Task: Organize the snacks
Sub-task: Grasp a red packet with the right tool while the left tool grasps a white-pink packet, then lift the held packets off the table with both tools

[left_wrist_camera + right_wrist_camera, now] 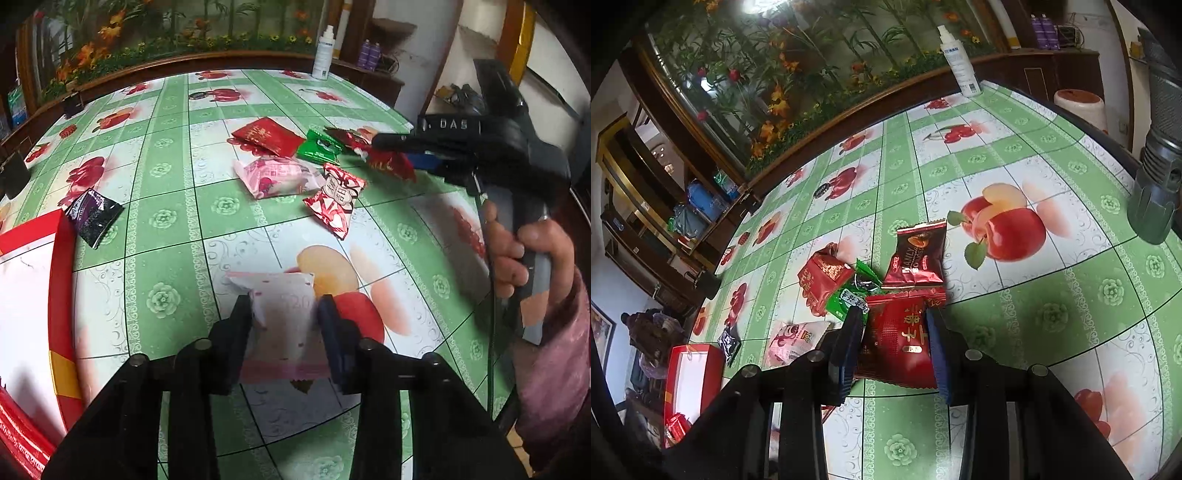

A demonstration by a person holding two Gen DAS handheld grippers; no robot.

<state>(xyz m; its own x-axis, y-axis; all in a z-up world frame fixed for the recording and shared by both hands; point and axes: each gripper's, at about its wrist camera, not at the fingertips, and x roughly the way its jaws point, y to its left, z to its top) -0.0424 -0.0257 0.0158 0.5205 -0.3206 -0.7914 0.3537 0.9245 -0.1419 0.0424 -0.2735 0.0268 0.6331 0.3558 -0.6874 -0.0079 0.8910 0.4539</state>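
Observation:
My left gripper (284,308) is shut on a pale pink-and-white snack packet (282,332), held just above the green fruit-print tablecloth (173,258). A red box (61,295) with a white inside lies at the left edge. My right gripper (895,317) is shut on a dark red packet (897,343) at the near side of the snack pile. In the left wrist view the right gripper (384,151) reaches in from the right, in a person's hand (517,254), with that red packet (391,164) in its fingers.
Loose on the cloth lie a red packet (266,138), a green one (319,147), a pink one (277,177), a red-and-white one (336,201) and a purple-black one (92,216). A maroon packet (918,254) lies beyond the right gripper. A white spray bottle (322,55) stands at the far edge.

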